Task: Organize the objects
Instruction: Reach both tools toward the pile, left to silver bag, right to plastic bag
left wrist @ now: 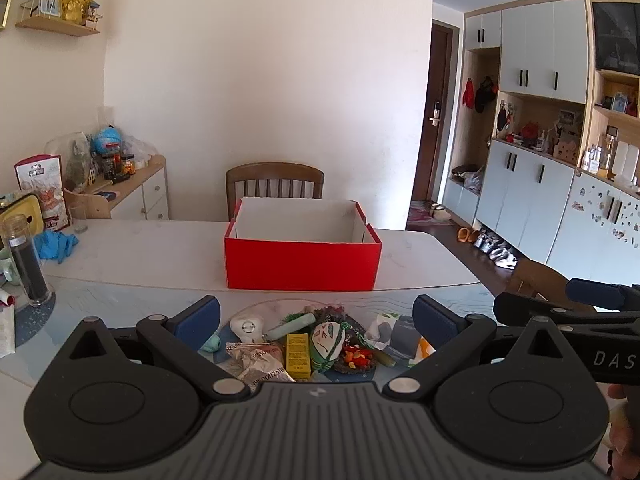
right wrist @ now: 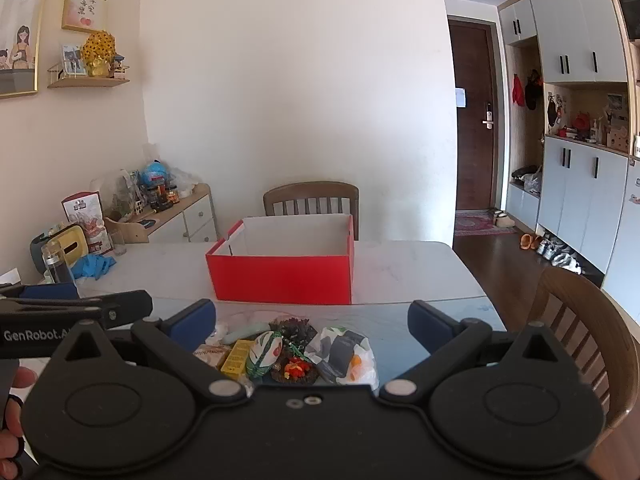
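Left gripper (left wrist: 316, 316): jaws spread wide, holding nothing.
Right gripper (right wrist: 312, 318): likewise spread, empty.
Pile of small objects (left wrist: 308, 344): on the table (left wrist: 140, 256), near edge partly hidden by gripper bodies; perhaps packets and toys.
Red box (left wrist: 302, 266): behind the pile, floor unseen.

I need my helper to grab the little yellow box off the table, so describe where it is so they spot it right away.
Find the red box on the white table; a pile of small things lies in front of it, on the near side. The yellow box lies in the middle of that pile, beside a white and green pouch. It is the only flat-sided, plain yellow carton there.
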